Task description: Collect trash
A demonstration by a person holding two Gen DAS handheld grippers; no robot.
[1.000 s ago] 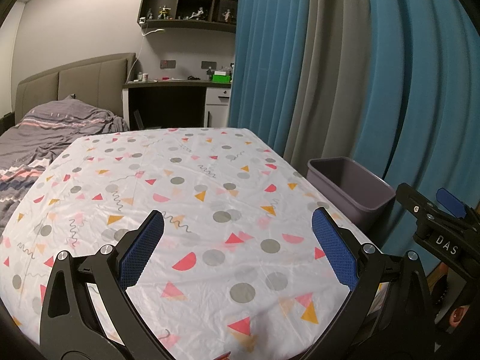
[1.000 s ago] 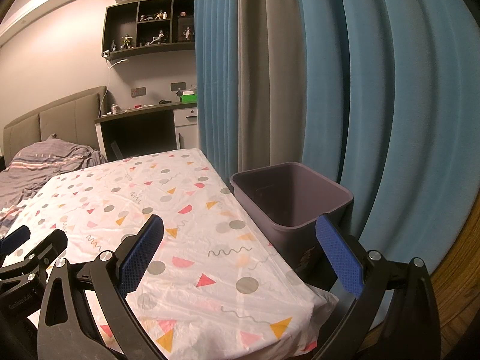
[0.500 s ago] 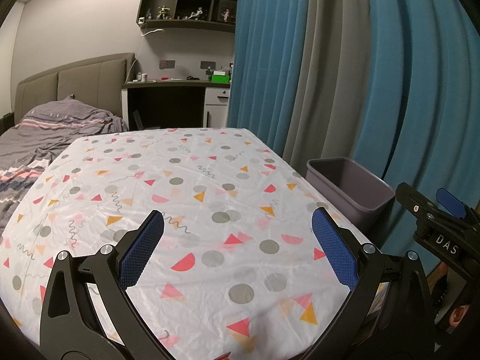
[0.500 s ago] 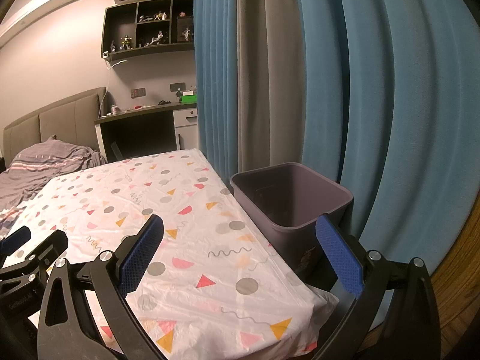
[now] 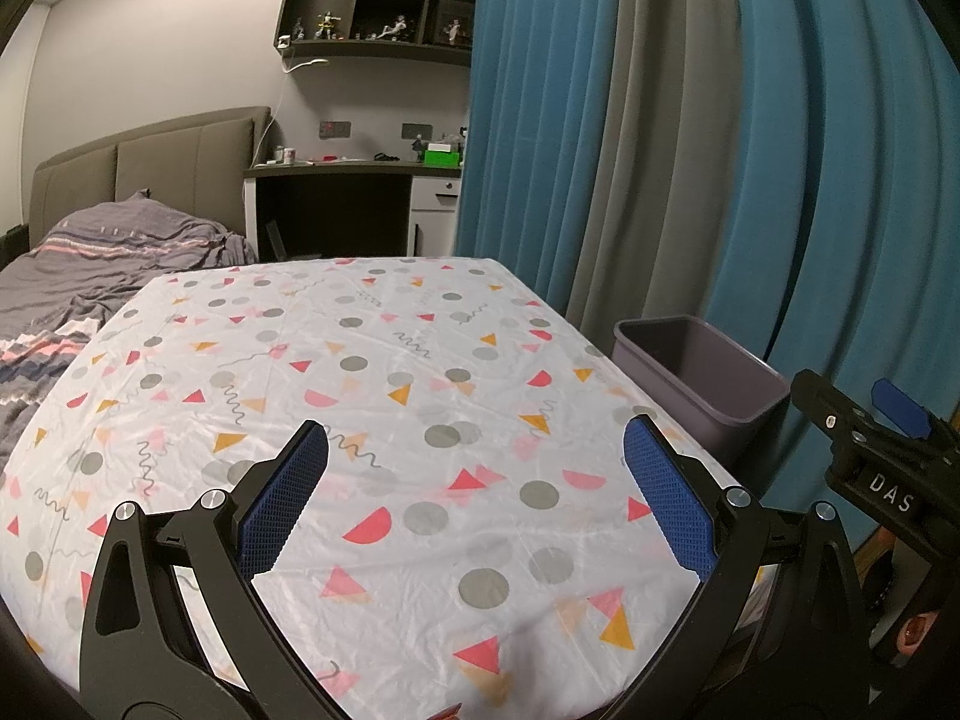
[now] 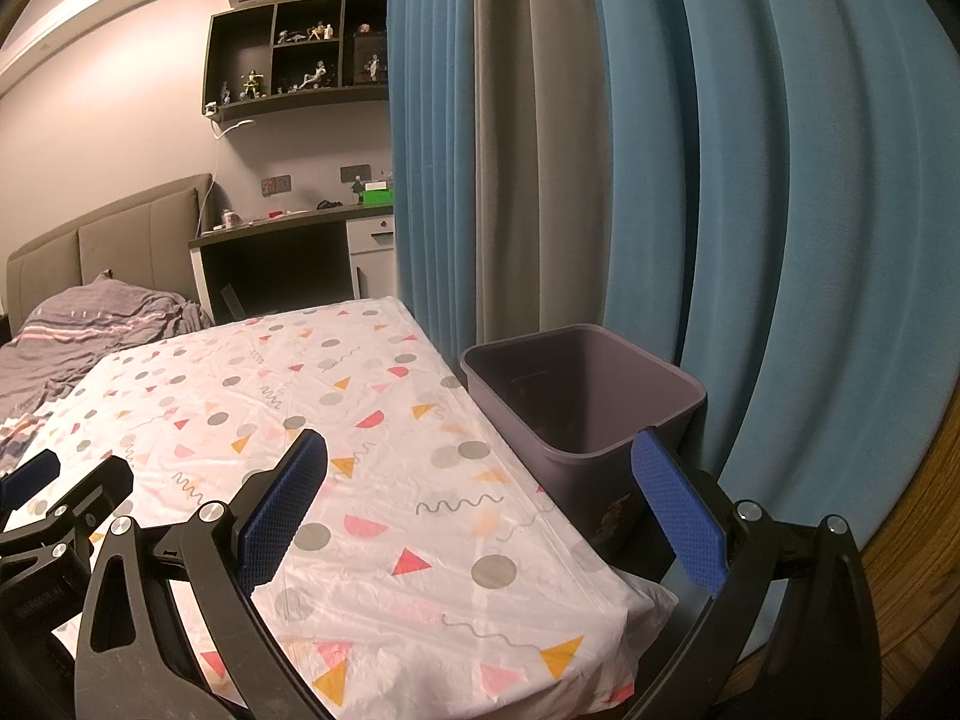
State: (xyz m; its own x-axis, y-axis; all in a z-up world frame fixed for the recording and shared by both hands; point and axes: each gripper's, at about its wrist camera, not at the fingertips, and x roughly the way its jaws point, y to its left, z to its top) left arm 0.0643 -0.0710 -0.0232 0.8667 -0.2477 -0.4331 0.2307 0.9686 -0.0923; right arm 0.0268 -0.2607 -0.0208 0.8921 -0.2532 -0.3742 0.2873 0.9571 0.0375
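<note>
A table under a white cloth with coloured triangles and dots [image 5: 384,396] [image 6: 372,480] fills both views, and no trash shows on it. A grey-purple bin [image 5: 699,378] [image 6: 582,396] stands on the floor off the table's right edge; its inside looks dark. My left gripper [image 5: 477,468] hovers open over the near part of the cloth, nothing between its blue pads. My right gripper [image 6: 480,480] is open too, over the table's near right corner, its right finger in front of the bin. Each gripper appears at the edge of the other's view.
Blue and grey curtains [image 6: 600,150] hang close behind the bin. A bed with a grey quilt [image 5: 90,264] lies left of the table. A dark desk [image 5: 336,204] and a wall shelf with figurines [image 5: 384,6] stand at the back. Wooden floor [image 6: 918,516] shows at right.
</note>
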